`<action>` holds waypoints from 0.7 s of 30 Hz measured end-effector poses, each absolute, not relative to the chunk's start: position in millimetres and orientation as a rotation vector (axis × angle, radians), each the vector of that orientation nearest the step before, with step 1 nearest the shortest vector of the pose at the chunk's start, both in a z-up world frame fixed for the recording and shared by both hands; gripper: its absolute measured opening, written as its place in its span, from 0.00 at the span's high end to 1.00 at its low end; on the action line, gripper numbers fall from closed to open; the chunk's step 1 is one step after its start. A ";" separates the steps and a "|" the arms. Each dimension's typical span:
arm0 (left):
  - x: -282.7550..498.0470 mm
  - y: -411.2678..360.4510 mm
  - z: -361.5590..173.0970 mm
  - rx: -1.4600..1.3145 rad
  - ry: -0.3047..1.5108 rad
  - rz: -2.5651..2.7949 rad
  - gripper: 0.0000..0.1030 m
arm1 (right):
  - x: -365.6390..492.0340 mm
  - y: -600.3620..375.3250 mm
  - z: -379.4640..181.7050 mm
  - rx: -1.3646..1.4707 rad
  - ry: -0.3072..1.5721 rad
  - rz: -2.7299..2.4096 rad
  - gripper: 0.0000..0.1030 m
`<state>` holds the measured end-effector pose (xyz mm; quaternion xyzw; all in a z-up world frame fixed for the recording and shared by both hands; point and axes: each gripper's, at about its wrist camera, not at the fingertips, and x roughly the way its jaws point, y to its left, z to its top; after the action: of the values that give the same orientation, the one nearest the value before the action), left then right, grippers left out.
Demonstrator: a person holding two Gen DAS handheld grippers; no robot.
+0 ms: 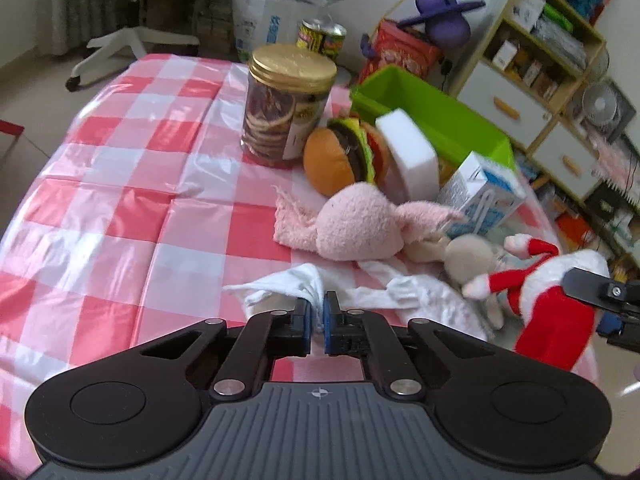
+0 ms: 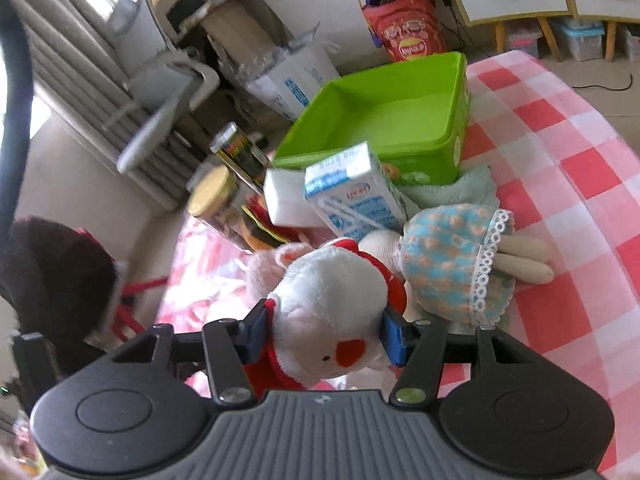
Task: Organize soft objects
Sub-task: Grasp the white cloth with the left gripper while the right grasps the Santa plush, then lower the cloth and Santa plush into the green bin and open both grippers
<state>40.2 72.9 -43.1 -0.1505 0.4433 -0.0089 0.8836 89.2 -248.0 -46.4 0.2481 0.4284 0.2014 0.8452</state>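
Observation:
My left gripper (image 1: 318, 316) is shut on a white cloth (image 1: 372, 294) lying on the checked table. Behind it lie a pink plush (image 1: 356, 228), a burger plush (image 1: 340, 156) and a beige doll (image 1: 472, 264). My right gripper (image 2: 324, 332) is shut on a white and red plush toy (image 2: 332, 312); that toy also shows in the left wrist view (image 1: 548, 312). Beside it lies the doll in a blue dress (image 2: 452, 260). An empty green bin (image 2: 384, 116) stands behind the pile; it also shows in the left wrist view (image 1: 432, 116).
A milk carton (image 2: 352, 196), a white sponge block (image 1: 412, 152), a gold-lidded jar (image 1: 288, 104) and a can (image 2: 240, 156) stand among the toys. The red-and-white checked tablecloth (image 1: 120, 200) stretches left. Shelves (image 1: 552, 52) and a chair (image 1: 132, 36) stand beyond the table.

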 end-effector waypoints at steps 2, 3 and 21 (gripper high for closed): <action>40.4 74.5 -37.6 -0.338 0.901 -0.023 1.00 | 88.1 -258.3 -41.7 0.560 0.877 0.427 0.69; 41.6 74.9 -33.2 -0.350 0.887 -0.025 1.00 | 88.6 -263.1 -40.5 0.577 0.867 0.425 0.69; 185.5 3.6 52.1 -0.129 0.746 -0.206 1.00 | 191.4 -289.8 4.8 0.728 0.666 0.273 0.69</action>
<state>185.5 3.6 52.1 -0.0627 0.3636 -0.1005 0.9240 191.4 -289.8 4.8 0.3483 0.3187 0.1308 0.8718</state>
